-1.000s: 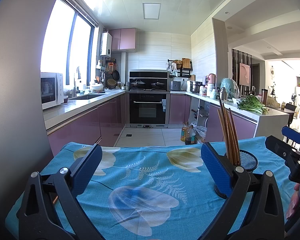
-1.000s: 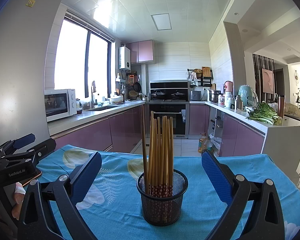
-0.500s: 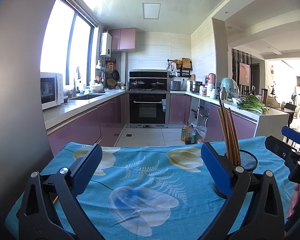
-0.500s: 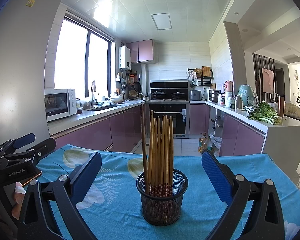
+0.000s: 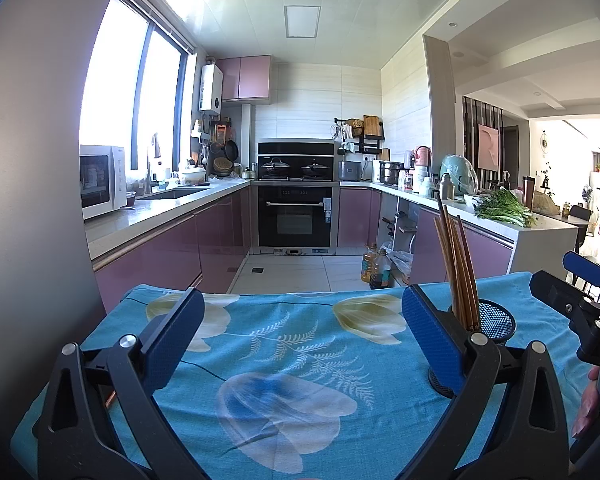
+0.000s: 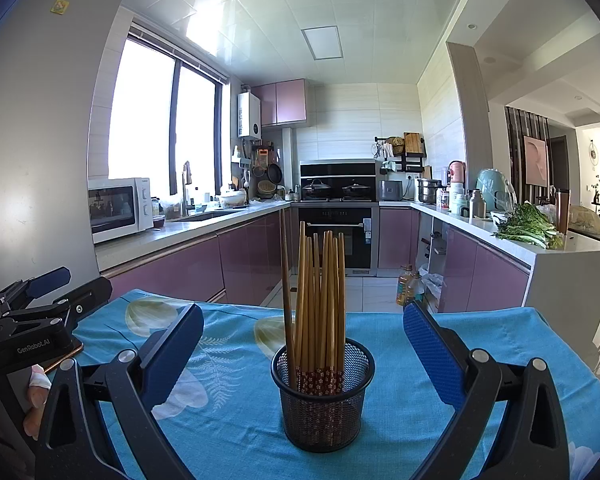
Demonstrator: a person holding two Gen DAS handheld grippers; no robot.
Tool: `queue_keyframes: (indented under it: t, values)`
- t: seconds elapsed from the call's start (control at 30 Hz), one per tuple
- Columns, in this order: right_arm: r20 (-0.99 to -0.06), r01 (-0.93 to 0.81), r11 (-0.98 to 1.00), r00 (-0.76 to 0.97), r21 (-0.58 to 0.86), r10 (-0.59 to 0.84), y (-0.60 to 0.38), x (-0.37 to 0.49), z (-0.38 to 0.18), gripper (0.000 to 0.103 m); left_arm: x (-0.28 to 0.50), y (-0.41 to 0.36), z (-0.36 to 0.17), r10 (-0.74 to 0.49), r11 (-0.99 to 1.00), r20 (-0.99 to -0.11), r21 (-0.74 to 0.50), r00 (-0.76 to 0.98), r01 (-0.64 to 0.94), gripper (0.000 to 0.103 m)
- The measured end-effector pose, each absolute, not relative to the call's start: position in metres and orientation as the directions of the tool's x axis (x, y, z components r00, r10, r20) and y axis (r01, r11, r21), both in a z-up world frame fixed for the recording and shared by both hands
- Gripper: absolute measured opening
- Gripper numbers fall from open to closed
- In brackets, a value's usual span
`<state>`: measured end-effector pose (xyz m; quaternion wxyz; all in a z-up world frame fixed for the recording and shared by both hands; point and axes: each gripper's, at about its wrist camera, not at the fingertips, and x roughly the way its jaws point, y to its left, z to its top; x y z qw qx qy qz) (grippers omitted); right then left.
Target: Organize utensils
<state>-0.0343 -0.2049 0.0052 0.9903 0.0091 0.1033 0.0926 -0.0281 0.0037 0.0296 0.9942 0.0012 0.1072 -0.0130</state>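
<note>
Right wrist view, left to right. Far left edge: left gripper [image 6: 40,300] seen side-on, jaws parted, nothing between them; a hand [image 6: 32,408] below it at lower left. Just beside it a phone edge [image 6: 66,356] lies on the cloth [image 6: 228,412], blue with a flower print. Lower centre: black mesh cup [image 6: 323,396] stands upright on the cloth, between the two blue pads of the right gripper [image 6: 302,336]. Chopsticks [image 6: 320,304] stand in the cup, bunched; one at the left of the bunch is taller and leans away from the rest. Right gripper wide open, pads well apart from the cup on both sides, holding nothing.

Left wrist view, left to right. Left gripper [image 5: 300,320] wide open over bare cloth [image 5: 280,360], centre frame; nothing gripped. Right of centre: cup [image 5: 492,320] with chopsticks [image 5: 458,264], partly hidden behind the right-hand pad [image 5: 432,340]. Far right edge: right gripper [image 5: 580,284] side-on, a hand [image 5: 592,404] below it.

Background: counter with greens [image 6: 528,228] at mid right.
</note>
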Motion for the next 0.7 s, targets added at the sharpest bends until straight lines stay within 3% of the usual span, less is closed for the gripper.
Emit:
queue_keyframes:
  t: [0.43, 0.6, 0.7]
  values:
    - [-0.209, -0.179, 0.983, 0.961, 0.036, 0.182, -0.205, -0.033, 0.004, 0.097, -0.024, 0.0, 0.027, -0.018, 1.0, -0.228, 0.009, 0.974, 0.021, 0.097]
    - [-0.259, -0.133, 0.991, 0.956, 0.03, 0.136, -0.224, -0.024, -0.002, 0.097, -0.005, 0.008, 0.016, -0.014, 1.0, -0.324, -0.011, 0.946, 0.011, 0.097]
    - [-0.354, -0.046, 0.999, 0.934, 0.022, 0.05, -0.255, -0.005, -0.016, 0.097, 0.011, 0.018, 0.004, -0.001, 1.0, -0.395, -0.012, 0.919, -0.004, 0.097]
